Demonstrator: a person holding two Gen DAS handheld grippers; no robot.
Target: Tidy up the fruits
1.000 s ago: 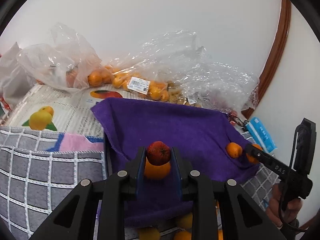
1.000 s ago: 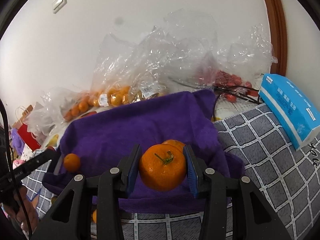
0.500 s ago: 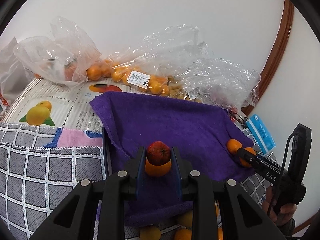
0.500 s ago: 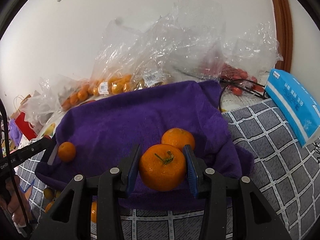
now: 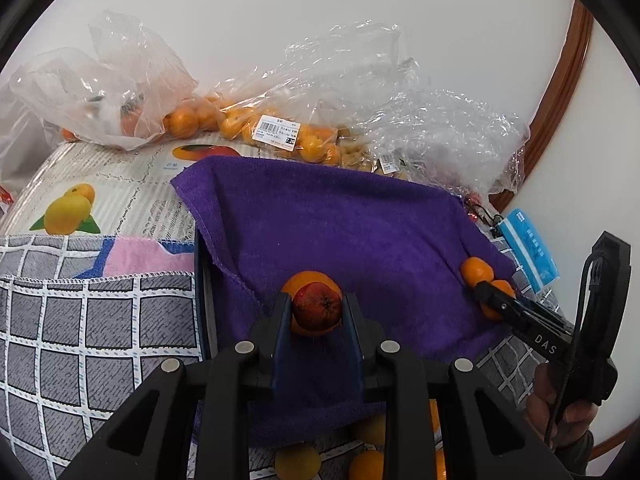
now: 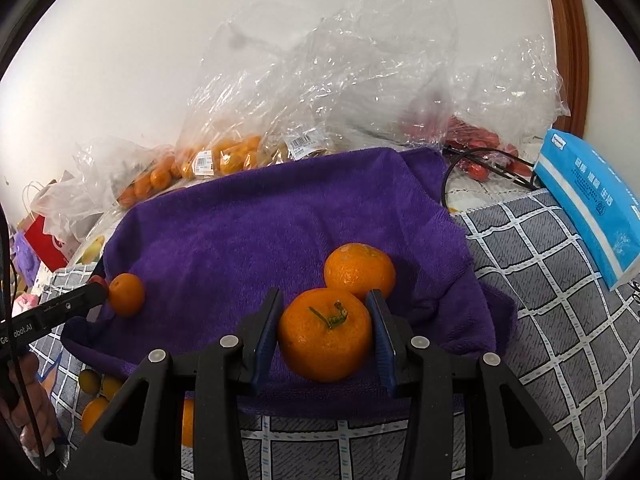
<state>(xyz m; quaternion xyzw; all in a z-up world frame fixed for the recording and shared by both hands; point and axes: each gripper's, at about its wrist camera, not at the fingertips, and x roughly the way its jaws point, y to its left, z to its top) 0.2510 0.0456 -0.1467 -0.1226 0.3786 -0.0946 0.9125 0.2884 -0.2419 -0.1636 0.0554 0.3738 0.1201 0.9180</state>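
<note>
A purple towel (image 5: 340, 224) lies spread on the table; it also shows in the right wrist view (image 6: 248, 236). My left gripper (image 5: 316, 312) is shut on a small red fruit (image 5: 316, 306), held just in front of an orange (image 5: 310, 280) lying on the towel. My right gripper (image 6: 324, 320) is shut on an orange with a green stem (image 6: 324, 334) over the towel's near edge. A second orange (image 6: 358, 270) lies on the towel just beyond it. Another orange (image 6: 126, 294) lies at the towel's left edge, by the left gripper's tip.
Clear plastic bags of oranges (image 5: 280, 132) and red fruit (image 6: 472, 148) stand along the wall behind the towel. A blue tissue pack (image 6: 592, 204) lies at the right. Loose small fruits (image 6: 94, 396) lie on the grey checked cloth (image 6: 552, 320) below the towel's near edge.
Both grippers have moved down and forward toward the towel, each keeping its fruit. The loose oranges on the towel now sit nearer the jaws.
</note>
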